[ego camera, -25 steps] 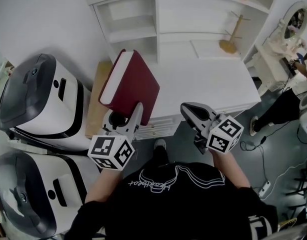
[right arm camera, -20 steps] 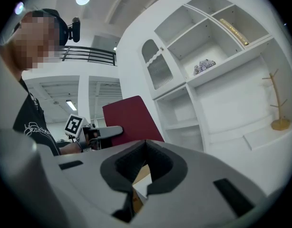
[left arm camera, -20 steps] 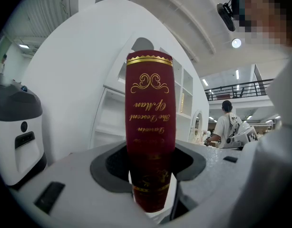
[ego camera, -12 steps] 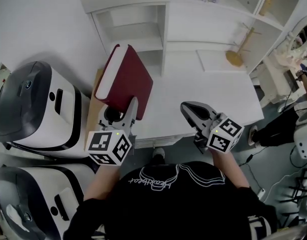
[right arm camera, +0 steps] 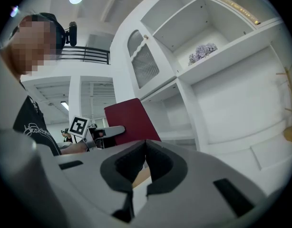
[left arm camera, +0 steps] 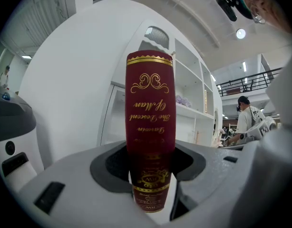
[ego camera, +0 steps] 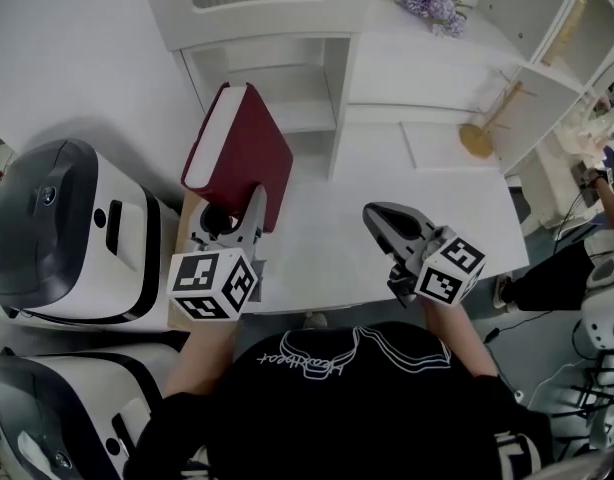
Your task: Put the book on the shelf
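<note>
The dark red book (left arm camera: 150,127) carries gilt script on its spine, upside down in the left gripper view, reading "The Descent of Man". A further script word beside the title looks like "Darwin", and the small gilt print round the crest at the spine's near end is too fine to read. A line of white script on the person's black shirt (ego camera: 332,368) cannot be read with certainty.

**Three cameras, one shelf in common**

The head view looks steeply down from above the person onto the white bench (ego camera: 427,208), the left gripper (ego camera: 237,216) and the right gripper (ego camera: 385,220). The left gripper view looks along its jaws, very near the red book (left arm camera: 150,127), toward the shelf (left arm camera: 184,94). The right gripper view faces the shelf from the right. All three views share the book and the shelf.
</note>
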### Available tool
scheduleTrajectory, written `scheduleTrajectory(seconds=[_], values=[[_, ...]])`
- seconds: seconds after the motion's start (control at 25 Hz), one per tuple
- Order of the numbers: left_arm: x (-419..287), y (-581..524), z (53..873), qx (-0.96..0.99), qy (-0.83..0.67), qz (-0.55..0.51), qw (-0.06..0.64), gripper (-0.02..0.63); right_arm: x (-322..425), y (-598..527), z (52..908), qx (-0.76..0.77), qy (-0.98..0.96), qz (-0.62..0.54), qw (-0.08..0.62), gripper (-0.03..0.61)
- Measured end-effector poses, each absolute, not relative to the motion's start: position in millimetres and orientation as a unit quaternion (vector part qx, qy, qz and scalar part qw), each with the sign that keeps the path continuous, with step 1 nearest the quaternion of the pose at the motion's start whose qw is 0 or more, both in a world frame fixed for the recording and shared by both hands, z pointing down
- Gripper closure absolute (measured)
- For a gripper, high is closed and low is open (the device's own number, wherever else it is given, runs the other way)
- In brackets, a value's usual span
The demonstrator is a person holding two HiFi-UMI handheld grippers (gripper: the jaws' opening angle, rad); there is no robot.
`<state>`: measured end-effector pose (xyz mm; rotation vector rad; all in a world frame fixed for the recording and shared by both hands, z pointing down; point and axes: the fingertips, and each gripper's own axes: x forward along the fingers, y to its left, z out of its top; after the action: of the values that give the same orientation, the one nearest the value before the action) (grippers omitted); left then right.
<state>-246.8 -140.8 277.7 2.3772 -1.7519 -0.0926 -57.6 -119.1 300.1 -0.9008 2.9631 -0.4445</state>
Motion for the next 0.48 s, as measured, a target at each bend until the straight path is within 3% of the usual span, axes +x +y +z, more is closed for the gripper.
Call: scheduleTrajectory(seconds=[0.48], values=[[-271,-197,273,0.786,-0.614,-0.018,0.072,0.405,-68,-165,301,-0.286,0.947,-0.143,0.019,0.571]])
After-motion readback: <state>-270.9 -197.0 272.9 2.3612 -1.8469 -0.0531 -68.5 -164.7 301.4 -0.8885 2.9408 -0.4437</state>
